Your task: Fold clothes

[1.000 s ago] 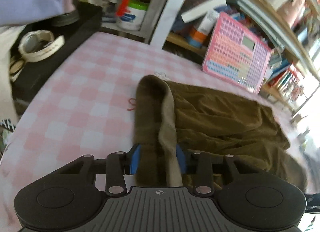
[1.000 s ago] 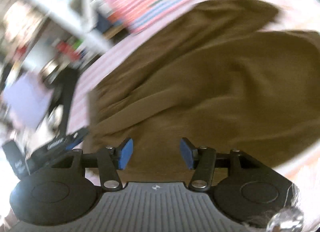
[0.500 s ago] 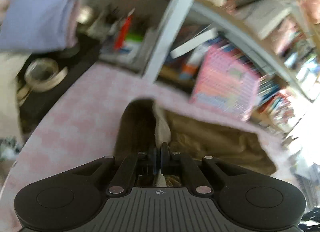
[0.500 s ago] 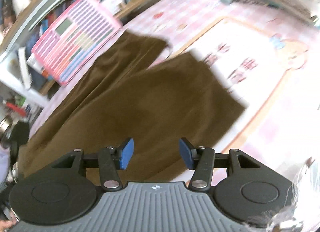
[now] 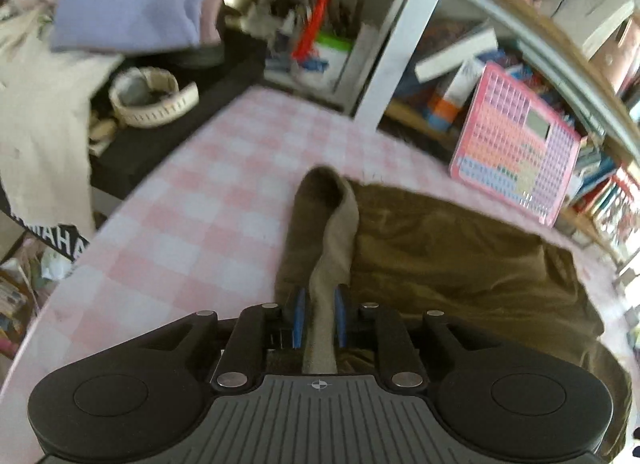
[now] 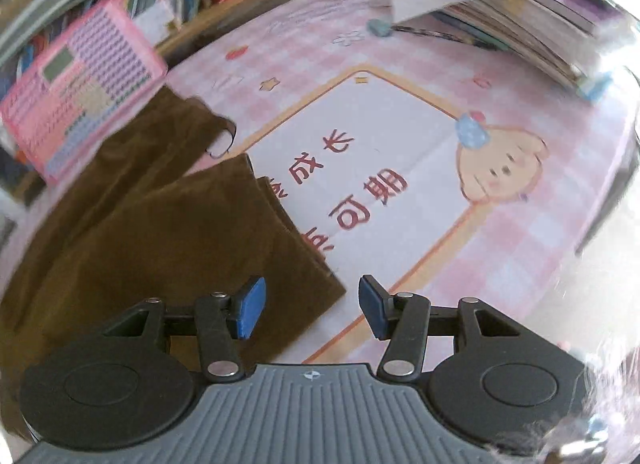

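A pair of brown trousers (image 5: 440,256) lies on the pink checked tablecloth (image 5: 192,232). My left gripper (image 5: 319,318) is shut on a raised fold of the waistband (image 5: 334,232), which stands up between the blue pads. In the right wrist view the trouser legs (image 6: 160,232) stretch to the left, their hems ending on the cloth's cartoon panel (image 6: 380,152). There my right gripper (image 6: 310,306) hovers open just past the near hem corner (image 6: 320,284), with nothing between its fingers.
A pink toy tablet (image 5: 516,156) leans on the shelf behind the trousers. A white shelf post (image 5: 400,36), a pen pot (image 5: 324,52) and a tape roll (image 5: 148,98) stand at the back left. A stack of books (image 6: 520,16) lies far right.
My left gripper has gone from open around the waistband fold to shut on it. The right gripper, still open, has swung right from the trousers' middle to the leg hems.
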Demonstrator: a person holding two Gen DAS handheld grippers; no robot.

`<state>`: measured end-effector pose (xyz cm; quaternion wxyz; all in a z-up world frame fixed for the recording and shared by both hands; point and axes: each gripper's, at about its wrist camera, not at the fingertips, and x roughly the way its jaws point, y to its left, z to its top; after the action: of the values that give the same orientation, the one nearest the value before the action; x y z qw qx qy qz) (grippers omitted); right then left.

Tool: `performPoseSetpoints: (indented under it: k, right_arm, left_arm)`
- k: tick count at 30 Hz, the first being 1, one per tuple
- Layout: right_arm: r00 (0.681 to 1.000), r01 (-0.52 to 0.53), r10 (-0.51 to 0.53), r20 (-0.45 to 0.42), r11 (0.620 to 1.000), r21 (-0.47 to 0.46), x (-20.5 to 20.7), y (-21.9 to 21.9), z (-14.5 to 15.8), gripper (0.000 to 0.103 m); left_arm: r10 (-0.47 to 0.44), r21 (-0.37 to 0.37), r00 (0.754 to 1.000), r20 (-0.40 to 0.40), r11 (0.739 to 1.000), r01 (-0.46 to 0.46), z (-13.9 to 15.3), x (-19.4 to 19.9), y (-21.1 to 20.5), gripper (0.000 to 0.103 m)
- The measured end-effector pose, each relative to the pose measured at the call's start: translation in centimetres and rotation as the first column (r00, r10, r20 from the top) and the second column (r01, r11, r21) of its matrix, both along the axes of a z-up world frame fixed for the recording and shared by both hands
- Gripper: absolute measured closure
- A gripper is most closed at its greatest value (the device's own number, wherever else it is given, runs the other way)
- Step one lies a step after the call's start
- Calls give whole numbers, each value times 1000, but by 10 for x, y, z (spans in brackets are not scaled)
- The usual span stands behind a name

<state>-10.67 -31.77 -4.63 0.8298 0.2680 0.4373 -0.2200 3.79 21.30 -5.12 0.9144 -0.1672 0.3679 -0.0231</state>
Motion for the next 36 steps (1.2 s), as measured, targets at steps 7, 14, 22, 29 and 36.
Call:
performPoseSetpoints:
  k: [7,14,22,29,36]
  right_arm:
    - [989,-145,145,1,989,9,7,-13,-10,50]
    - [950,-312,312,5,950,-1,11,-19,-18,58]
    - [848,-529,530,-12,844,-86,10,-10,-12,96]
    - [741,-518,553,381,832,-200,29,-23,111,99]
    - [673,-560,618,406,784,-267,-13,-29,146,99]
  left_arm:
    - [39,17,998,-39,999,-38,8,-33,-37,86]
    - [62,14,995,-82,998,-61,5,-61,-83,86]
    - [73,22,995,-64,997,-71,12,-82,-122,86]
    - [132,36,991,-26,991,-131,24,-93,-131,86]
    - [190,37,982,-18,981,-189,25,-101,-125,86]
